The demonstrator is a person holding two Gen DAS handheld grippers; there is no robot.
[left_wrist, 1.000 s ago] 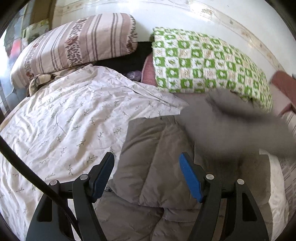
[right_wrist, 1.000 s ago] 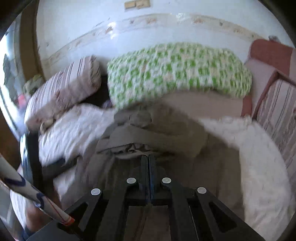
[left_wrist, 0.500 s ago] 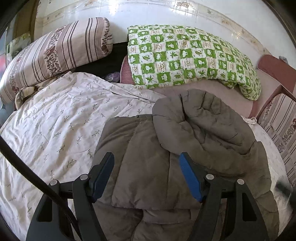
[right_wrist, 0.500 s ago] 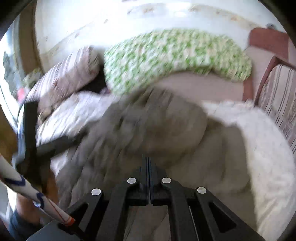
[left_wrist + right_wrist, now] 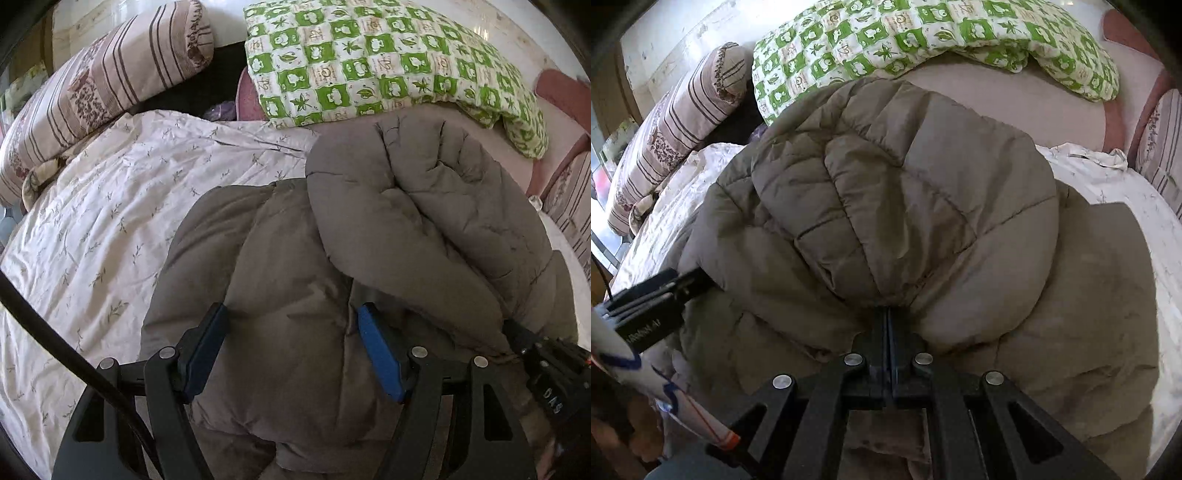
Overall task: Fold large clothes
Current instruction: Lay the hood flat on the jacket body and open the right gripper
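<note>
Right hand-held gripper (image 5: 888, 321), at lower centre of its frame, was clamped on a fold of the grey padded jacket (image 5: 908, 206) I held. Left hand-held gripper (image 5: 291, 332) stood wide over the jacket, which lay centre frame on the bed's floral quilt (image 5: 110, 206).

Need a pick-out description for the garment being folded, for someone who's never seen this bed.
Start at the bed's white leaf-print duvet, with a green-checked quilt and a striped pillow at its far end. On the duvet lies the coat: a plain grey-brown quilted puffer, the only unpatterned textile there, one part doubled over itself.
</note>
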